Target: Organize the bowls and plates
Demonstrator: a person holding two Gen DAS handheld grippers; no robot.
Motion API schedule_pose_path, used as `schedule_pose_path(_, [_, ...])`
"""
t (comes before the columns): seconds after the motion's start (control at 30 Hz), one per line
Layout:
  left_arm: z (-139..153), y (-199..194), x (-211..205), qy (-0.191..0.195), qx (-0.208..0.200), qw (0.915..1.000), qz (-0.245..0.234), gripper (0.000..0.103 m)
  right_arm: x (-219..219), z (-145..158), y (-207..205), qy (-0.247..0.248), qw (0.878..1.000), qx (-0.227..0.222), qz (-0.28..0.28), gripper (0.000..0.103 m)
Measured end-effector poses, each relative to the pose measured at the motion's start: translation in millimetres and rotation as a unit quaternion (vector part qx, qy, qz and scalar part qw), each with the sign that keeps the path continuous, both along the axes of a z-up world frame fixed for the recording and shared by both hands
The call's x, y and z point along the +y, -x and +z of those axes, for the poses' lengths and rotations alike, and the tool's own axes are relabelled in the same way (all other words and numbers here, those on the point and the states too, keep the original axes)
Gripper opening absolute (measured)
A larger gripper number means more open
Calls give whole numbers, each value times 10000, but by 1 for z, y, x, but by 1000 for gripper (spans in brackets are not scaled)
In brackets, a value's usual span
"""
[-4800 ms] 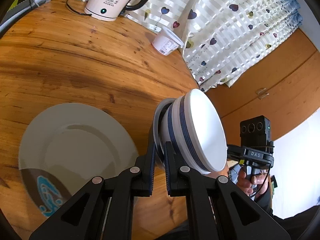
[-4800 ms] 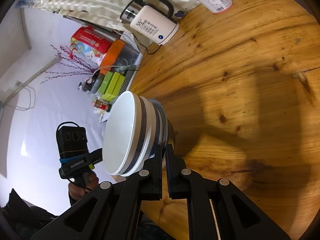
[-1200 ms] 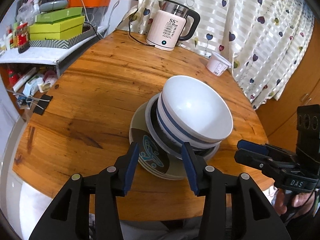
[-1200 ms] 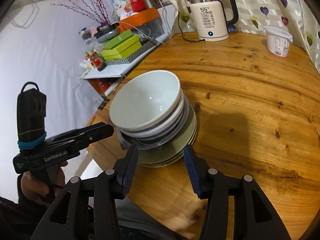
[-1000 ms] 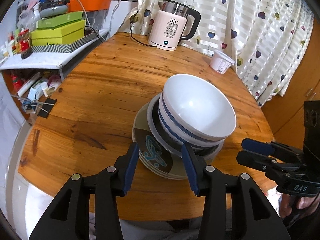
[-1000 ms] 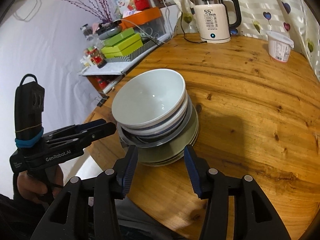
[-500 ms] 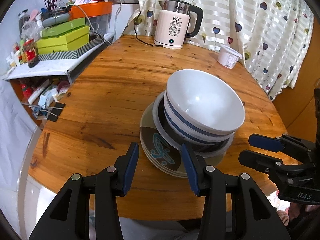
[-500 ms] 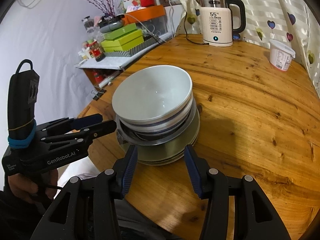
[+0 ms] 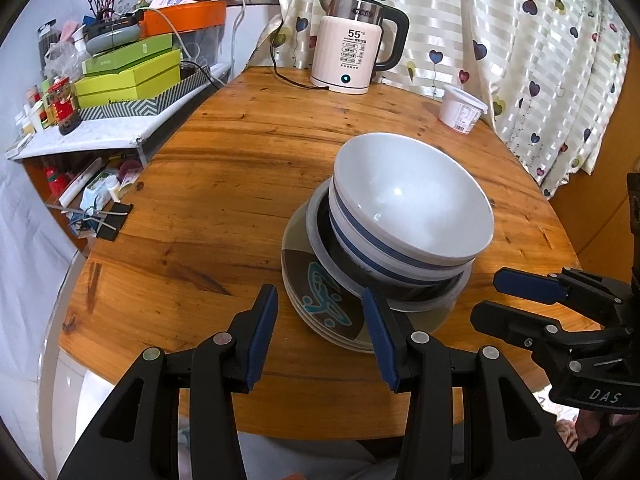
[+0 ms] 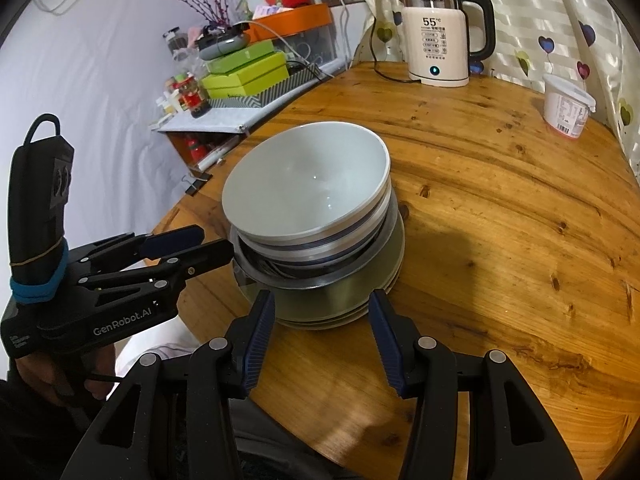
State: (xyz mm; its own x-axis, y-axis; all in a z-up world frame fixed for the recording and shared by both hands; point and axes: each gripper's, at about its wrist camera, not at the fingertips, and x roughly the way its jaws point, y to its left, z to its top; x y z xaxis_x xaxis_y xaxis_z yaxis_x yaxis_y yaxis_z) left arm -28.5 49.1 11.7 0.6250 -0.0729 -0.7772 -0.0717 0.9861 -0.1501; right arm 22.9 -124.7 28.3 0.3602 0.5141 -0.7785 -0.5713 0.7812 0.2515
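Note:
White bowls with blue bands (image 9: 408, 208) are nested on a dark-centred plate (image 9: 320, 232), which rests on patterned plates (image 9: 320, 300) on the round wooden table (image 9: 224, 168). The stack also shows in the right wrist view (image 10: 308, 196). My left gripper (image 9: 322, 320) is open and empty, just short of the stack's near edge. My right gripper (image 10: 322, 320) is open and empty, close to the stack's front. Each gripper appears in the other's view, the right one (image 9: 492, 296) and the left one (image 10: 216, 244), both open beside the stack.
A cream electric kettle (image 9: 354, 60) with a cord stands at the table's far edge. A white lidded tub (image 9: 460, 108) sits at the far right by the heart-print curtain (image 9: 540, 40). A cluttered shelf with green boxes (image 9: 124, 76) is on the left.
Earlier both grippers held the bowls and plate tilted above the table. That load now rests on the patterned plates, both grippers have let go, and over the last second they have drawn back slightly.

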Motion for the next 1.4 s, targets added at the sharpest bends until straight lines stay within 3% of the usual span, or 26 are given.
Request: schedule_pose_path(1.4, [-2,2,-2,-75,75,9999,-13,46,1,-3,-1,1,10000,47,-4,49])
